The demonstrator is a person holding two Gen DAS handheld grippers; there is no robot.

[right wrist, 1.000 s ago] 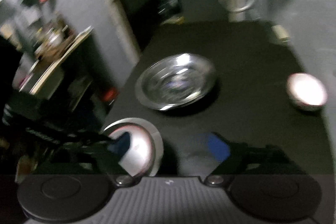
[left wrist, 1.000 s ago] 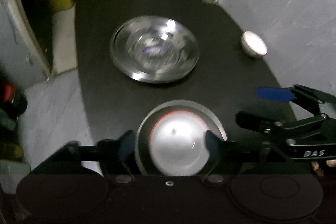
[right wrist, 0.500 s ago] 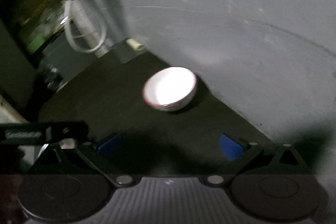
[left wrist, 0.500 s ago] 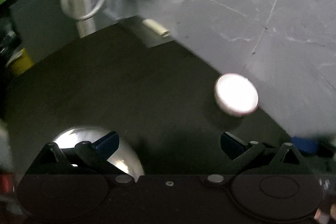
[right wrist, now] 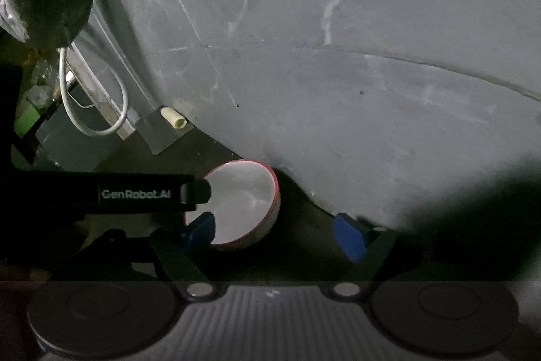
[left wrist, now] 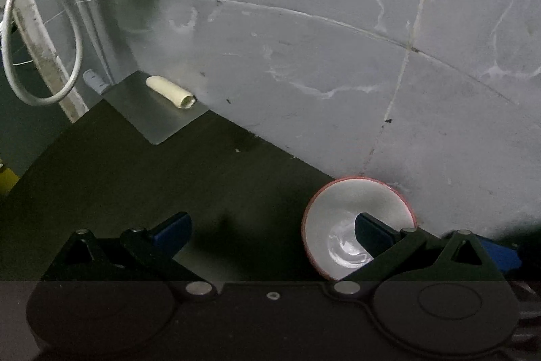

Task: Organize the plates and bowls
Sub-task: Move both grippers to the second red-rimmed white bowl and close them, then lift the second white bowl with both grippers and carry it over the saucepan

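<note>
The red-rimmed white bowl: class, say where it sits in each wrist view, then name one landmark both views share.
Left wrist: red-rimmed white bowl, lower right, at the table's edge.
Right wrist: bowl, lower centre, left of middle.
Shared landmark: cream tube at the far corner.

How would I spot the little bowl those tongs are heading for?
Find the dark table and follow its edge along the grey floor. The bowl sits right at that edge, near the tongs' blue tips. It is the only round dish here: white inside with a thin red rim, unlike the pale tube on the metal sheet.
</note>
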